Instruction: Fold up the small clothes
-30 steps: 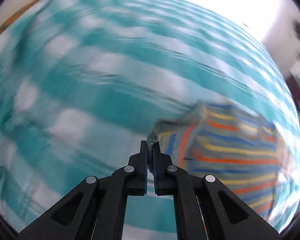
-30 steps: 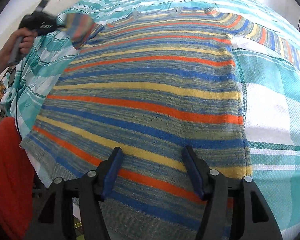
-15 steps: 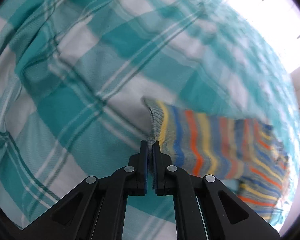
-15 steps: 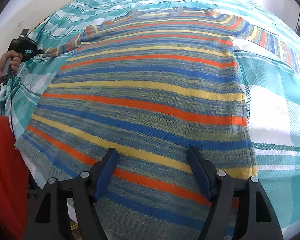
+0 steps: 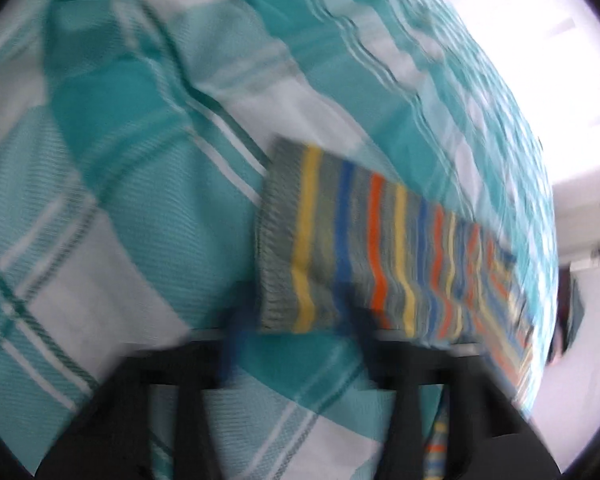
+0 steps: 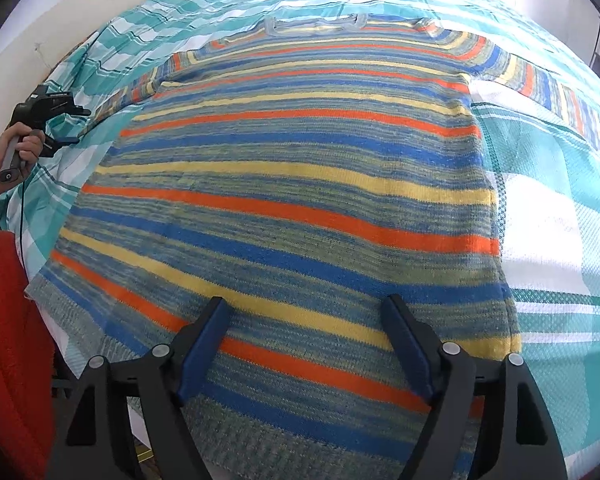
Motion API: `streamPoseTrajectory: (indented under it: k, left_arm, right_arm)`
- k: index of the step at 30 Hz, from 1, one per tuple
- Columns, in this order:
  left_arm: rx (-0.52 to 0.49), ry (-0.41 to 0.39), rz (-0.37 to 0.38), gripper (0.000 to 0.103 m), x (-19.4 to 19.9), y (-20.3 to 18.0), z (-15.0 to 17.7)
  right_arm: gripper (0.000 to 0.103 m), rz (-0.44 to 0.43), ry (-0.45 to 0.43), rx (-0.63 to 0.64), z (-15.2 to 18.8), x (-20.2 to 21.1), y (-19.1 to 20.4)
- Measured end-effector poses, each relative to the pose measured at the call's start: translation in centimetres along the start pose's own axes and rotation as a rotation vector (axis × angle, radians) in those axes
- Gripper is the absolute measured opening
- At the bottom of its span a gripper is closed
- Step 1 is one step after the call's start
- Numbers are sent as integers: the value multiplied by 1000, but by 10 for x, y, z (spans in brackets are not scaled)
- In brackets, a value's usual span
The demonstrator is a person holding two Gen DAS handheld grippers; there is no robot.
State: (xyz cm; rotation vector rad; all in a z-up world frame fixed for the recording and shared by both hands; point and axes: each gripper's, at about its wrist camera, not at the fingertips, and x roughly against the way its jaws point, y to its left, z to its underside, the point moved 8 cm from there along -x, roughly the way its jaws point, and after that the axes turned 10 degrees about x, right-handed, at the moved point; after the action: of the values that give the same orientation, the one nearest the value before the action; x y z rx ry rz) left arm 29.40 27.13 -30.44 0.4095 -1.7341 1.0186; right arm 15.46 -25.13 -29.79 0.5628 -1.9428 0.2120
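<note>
A striped knit sweater (image 6: 292, 200) in blue, orange and yellow lies flat on a teal checked cloth (image 6: 560, 220), neck at the far side. My right gripper (image 6: 304, 312) hovers over its hem near the bottom edge. Its jaws are opening, and only the flat knit lies below them, unpinched. In the left wrist view the left sleeve's cuff (image 5: 300, 240) lies flat on the cloth (image 5: 120, 160). My left gripper (image 5: 298, 320) is blurred, its fingers standing apart just below the cuff. The right wrist view shows the left gripper (image 6: 74, 126) at the far left, held by a hand (image 6: 20, 152).
The sweater's right sleeve (image 6: 560, 96) stretches out to the upper right. A red fabric object (image 6: 8, 340) sits at the lower left, off the cloth's edge. A pale wall runs behind the cloth at the top left.
The left gripper carried the sleeve cuff outward and down onto the cloth, then its fingers came apart off the cuff. The right gripper's jaws widened over the hem.
</note>
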Motion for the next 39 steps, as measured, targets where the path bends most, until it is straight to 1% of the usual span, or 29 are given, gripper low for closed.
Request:
streamPoseTrajectory:
  k: [1, 2, 4, 5, 6, 8, 10, 12, 13, 14, 15, 16, 17, 18, 19, 21, 22, 24, 26, 27, 28, 29, 31, 32, 33, 34, 36, 38, 39]
  left_arm:
    - [-45, -1, -62, 2, -6, -2, 3]
    - [-91, -38, -142, 1, -7, -3, 5]
    - [-125, -86, -255, 1, -3, 1, 7]
    - [-127, -100, -292, 0, -1, 5, 7]
    - [-133, -101, -316, 0, -1, 8, 8]
    - [-154, -98, -335, 1, -1, 8, 11]
    - [-201, -100, -370, 1, -2, 1, 14]
    - [-232, -101, -407, 12, -2, -4, 16]
    - [-227, -106, -431, 17, 2, -5, 17]
    - [-215, -115, -452, 37, 9, -3, 20]
    - [-210, -125, -459, 52, 15, -2, 24]
    - [-210, -149, -451, 54, 25, -3, 31]
    - [-224, -170, -424, 54, 37, -5, 43]
    - [-244, -174, -399, 54, 45, -8, 57]
    - [-277, -154, -353, 53, 54, -11, 82]
    - [-328, -96, -272, 52, 62, -13, 122]
    - [-363, -38, -206, 52, 68, -16, 154]
    - [-399, 58, -118, 52, 70, -15, 202]
    - [-420, 133, -77, 53, 66, -13, 238]
    - [-437, 173, -67, 54, 63, -10, 259]
    - [-449, 192, -65, 54, 61, -12, 270]
    - [-476, 213, -62, 54, 56, -11, 286]
    - [-530, 204, -83, 54, 49, -13, 300]
    - [-554, 184, -101, 57, 42, -15, 301]
    - [-574, 172, -114, 59, 42, -17, 306]
    - [-617, 154, -151, 59, 37, -22, 307]
    - [-679, 120, -200, 61, 40, -31, 309]
    - [-700, 71, -207, 61, 49, -41, 307]
    - [-702, 47, -191, 65, 54, -47, 307]
  right_arm:
    - [80, 3, 0, 2, 0, 0, 0]
    - [80, 6, 0, 3, 0, 0, 1]
    - [80, 6, -2, 3, 0, 0, 0]
    - [80, 4, -2, 2, 0, 0, 0]
    - [80, 2, -3, 0, 1, 1, 0]
    - [80, 4, -6, 0, 1, 1, 0]
    - [81, 6, -10, 3, 1, 0, 0]
    - [83, 3, -11, 8, 1, -1, 1]
    - [84, 2, -10, 11, 0, -1, 2]
    - [85, -1, -9, 14, 0, -1, 2]
    - [85, -3, -9, 15, 0, 0, 3]
    - [85, -8, -11, 12, 0, 1, 3]
    - [85, -19, -10, 6, 0, 4, 3]
    - [84, -40, -8, -10, -1, 10, 2]
    - [83, -54, -14, -27, 0, 16, 0]
    - [82, -91, -48, -106, 3, 37, -12]
    - [82, -94, -60, -143, 6, 46, -20]
    - [82, -88, -82, -235, 19, 68, -43]
    - [82, -67, -93, -337, 35, 89, -70]
    - [82, -65, -89, -373, 43, 97, -81]
    - [81, -71, -77, -404, 50, 102, -90]
    - [81, -101, -54, -430, 59, 105, -95]
    - [72, -143, -24, -439, 68, 106, -94]
    - [71, -148, -9, -433, 70, 104, -92]
    - [69, -139, 0, -414, 70, 101, -89]
    - [66, -116, 3, -389, 68, 99, -86]
    - [65, -30, -23, -298, 54, 101, -74]
    - [65, 2, -76, -180, 33, 108, -50]
    - [65, -6, -89, -151, 24, 109, -41]
